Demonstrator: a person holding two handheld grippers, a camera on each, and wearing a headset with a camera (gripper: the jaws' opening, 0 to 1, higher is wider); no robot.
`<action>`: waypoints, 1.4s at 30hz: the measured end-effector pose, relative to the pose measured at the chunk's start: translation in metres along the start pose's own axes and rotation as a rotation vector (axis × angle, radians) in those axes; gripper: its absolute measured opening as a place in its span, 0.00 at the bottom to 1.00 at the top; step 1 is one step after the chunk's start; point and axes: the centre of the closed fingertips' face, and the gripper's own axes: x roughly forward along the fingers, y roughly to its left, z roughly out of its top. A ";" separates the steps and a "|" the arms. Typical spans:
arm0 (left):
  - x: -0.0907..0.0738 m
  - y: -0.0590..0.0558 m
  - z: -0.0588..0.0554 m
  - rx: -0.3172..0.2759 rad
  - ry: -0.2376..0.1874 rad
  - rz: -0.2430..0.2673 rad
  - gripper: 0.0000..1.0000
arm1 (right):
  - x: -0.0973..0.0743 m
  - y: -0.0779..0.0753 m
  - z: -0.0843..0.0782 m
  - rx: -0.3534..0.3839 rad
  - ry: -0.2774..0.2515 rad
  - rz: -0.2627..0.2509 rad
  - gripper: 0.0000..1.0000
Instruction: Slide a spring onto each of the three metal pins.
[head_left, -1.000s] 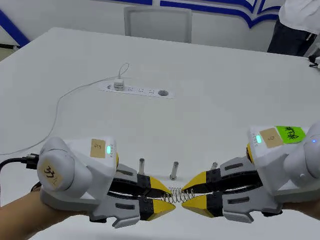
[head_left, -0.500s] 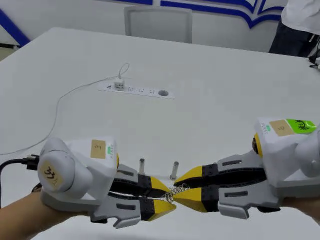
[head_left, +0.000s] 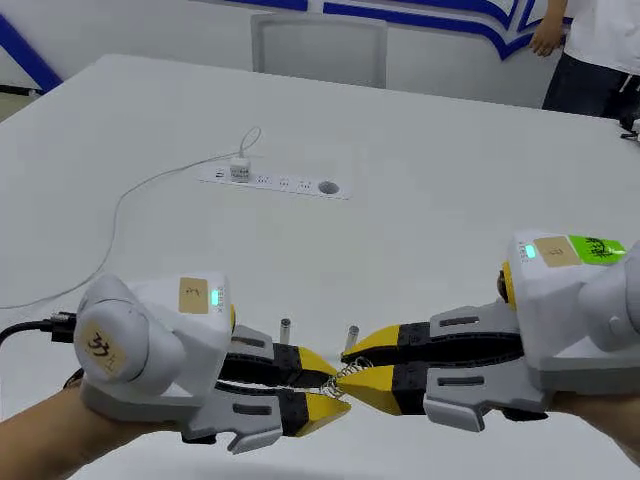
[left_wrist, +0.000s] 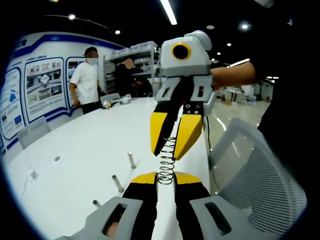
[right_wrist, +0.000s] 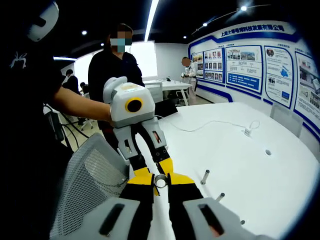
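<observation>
A small metal spring (head_left: 344, 375) hangs above the table's near edge, pinched at both ends. My left gripper (head_left: 334, 393) is shut on its near-left end, and my right gripper (head_left: 349, 367) is shut on the other end, tip to tip. In the left gripper view the spring (left_wrist: 166, 160) runs from my left gripper (left_wrist: 165, 178) up into the right gripper (left_wrist: 171, 147). In the right gripper view its ring end (right_wrist: 160, 181) sits in my right gripper (right_wrist: 160, 183). Two upright metal pins (head_left: 285, 329) (head_left: 352, 335) stand just behind the tips; a row of three pins (right_wrist: 205, 176) stands on the table.
A white power strip (head_left: 275, 183) with a plug and a cable lies mid-table. A grey chair (head_left: 318, 45) stands at the far edge, a mesh chair (right_wrist: 92, 177) at the near edge. A person (head_left: 590, 40) stands at the far right.
My right gripper has moved left along the spring and shut on it close to the left gripper's tips. The rightmost pin is now hidden behind it. The left gripper has stayed put.
</observation>
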 end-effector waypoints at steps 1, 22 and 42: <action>-0.001 0.002 0.000 0.000 0.002 0.008 0.13 | 0.000 -0.001 0.001 -0.002 0.001 -0.003 0.11; -0.047 0.068 -0.001 -0.090 -0.060 0.325 0.67 | -0.048 -0.081 -0.023 0.041 0.054 -0.247 0.11; -0.081 0.095 -0.022 -0.180 -0.040 0.482 1.00 | -0.069 -0.151 -0.080 0.135 0.196 -0.481 0.11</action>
